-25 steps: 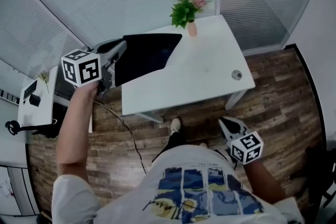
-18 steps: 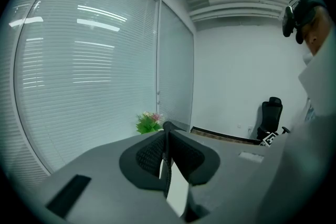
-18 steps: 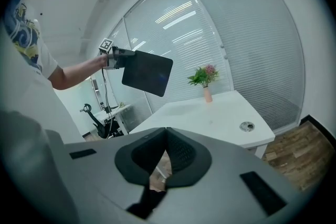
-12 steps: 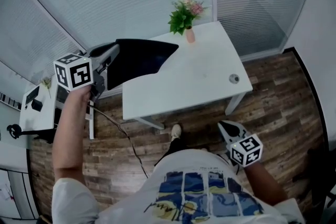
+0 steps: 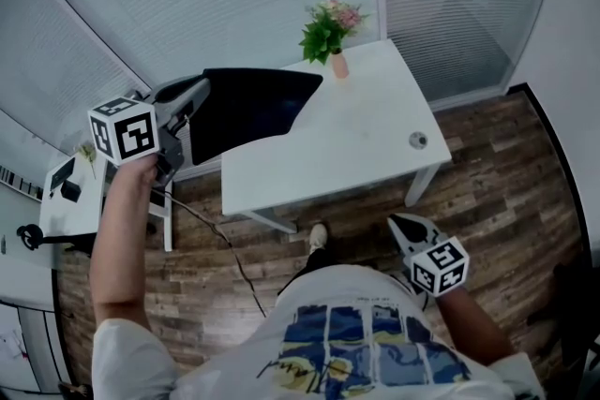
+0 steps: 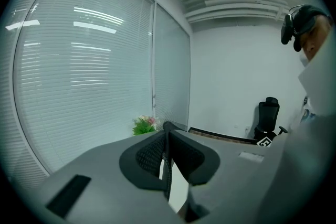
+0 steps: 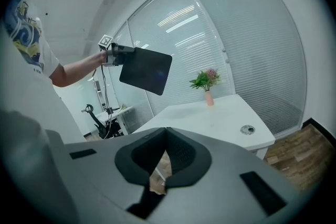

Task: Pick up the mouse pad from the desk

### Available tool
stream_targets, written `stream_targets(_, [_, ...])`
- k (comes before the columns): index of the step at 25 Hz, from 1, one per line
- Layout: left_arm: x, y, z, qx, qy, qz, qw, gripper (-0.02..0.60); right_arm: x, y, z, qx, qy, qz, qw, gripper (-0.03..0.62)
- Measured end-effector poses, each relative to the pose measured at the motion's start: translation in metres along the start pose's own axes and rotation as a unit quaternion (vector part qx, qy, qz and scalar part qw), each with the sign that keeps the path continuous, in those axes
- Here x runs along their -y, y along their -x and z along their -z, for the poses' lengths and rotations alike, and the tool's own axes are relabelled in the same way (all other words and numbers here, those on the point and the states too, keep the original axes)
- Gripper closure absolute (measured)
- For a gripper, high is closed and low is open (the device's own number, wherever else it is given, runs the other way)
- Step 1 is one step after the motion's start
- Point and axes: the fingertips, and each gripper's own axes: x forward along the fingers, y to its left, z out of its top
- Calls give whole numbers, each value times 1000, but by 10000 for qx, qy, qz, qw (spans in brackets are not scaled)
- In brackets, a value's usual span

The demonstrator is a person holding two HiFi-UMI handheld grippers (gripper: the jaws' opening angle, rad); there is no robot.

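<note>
Clamping the black mouse pad by its left edge, the left gripper holds it in the air, clear of the white desk, above that desk's far left corner. A flower vase stands at the desk's back edge. Low at the right, the right gripper hangs clenched and empty.

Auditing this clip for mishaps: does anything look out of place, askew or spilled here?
Only the mouse pad: it hangs tilted in the air above the left end of the desk, clamped at one edge in the jaws of the left gripper. That fits a pick-up. The flower vase stands upright; nothing is spilled.
</note>
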Motion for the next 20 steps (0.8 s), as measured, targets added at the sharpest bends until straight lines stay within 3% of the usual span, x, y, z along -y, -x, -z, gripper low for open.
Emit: stream_targets(20, [12,1,-8,3,-117,65,9999,554,-10,-2,-15,168,124,-172,9996,592])
